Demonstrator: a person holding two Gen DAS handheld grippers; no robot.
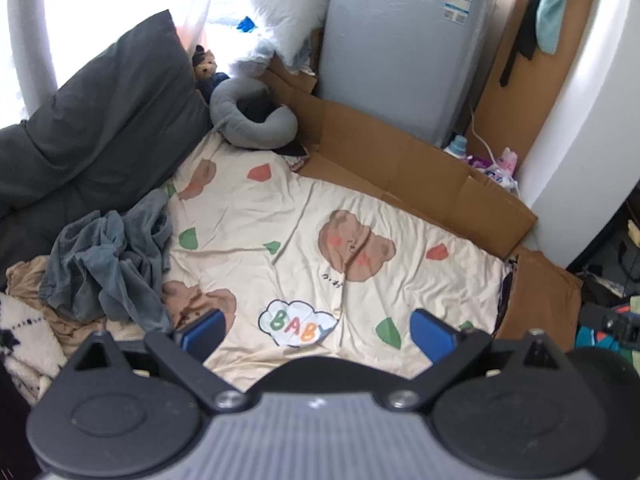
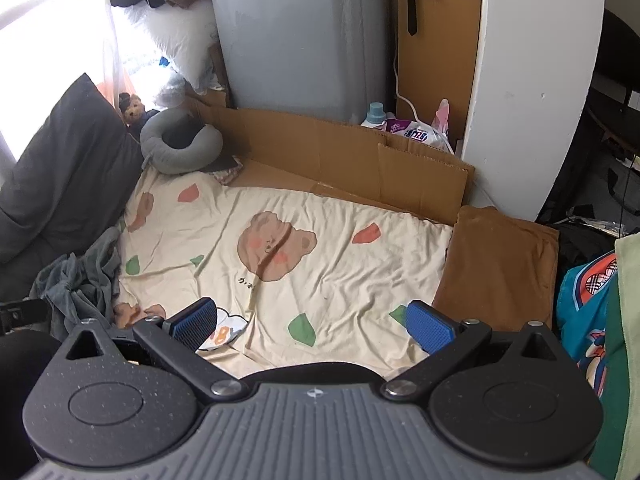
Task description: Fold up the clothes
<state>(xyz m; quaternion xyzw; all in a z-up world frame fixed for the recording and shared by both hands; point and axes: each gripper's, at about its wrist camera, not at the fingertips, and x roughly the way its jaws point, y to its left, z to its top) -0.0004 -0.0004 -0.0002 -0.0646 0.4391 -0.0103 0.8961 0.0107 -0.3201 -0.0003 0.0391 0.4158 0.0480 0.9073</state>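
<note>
1. The left tool [image 1: 318, 330] is spread wide with nothing between its blue pads; it hangs above the near part of the cream bear-print sheet [image 1: 288, 216].
2. The right tool [image 2: 312, 320] is likewise spread and empty, above the same sheet [image 2: 340, 264].
3. The clothes to fold sit at the sheet's left edge: a crumpled grey-blue garment [image 1: 108, 256] on top of a tan garment [image 1: 24, 276]. Dark grey cushions [image 1: 104, 108] rise behind them.
4. The middle of the sheet is bare and wrinkled, giving open room from the pile across to the right edge.
5. The far edge is bounded by flattened cardboard [image 1: 400, 160], with a grey neck pillow [image 1: 248, 120] at the far left corner and a grey appliance [image 1: 400, 40] beyond.
6. Only the right wrist view shows a brown folded cloth [image 2: 496, 268] lying flat just beside the sheet's right edge.
7. Only the left wrist view shows the tan garment and a white fuzzy fabric [image 1: 24, 340] near left.
</note>
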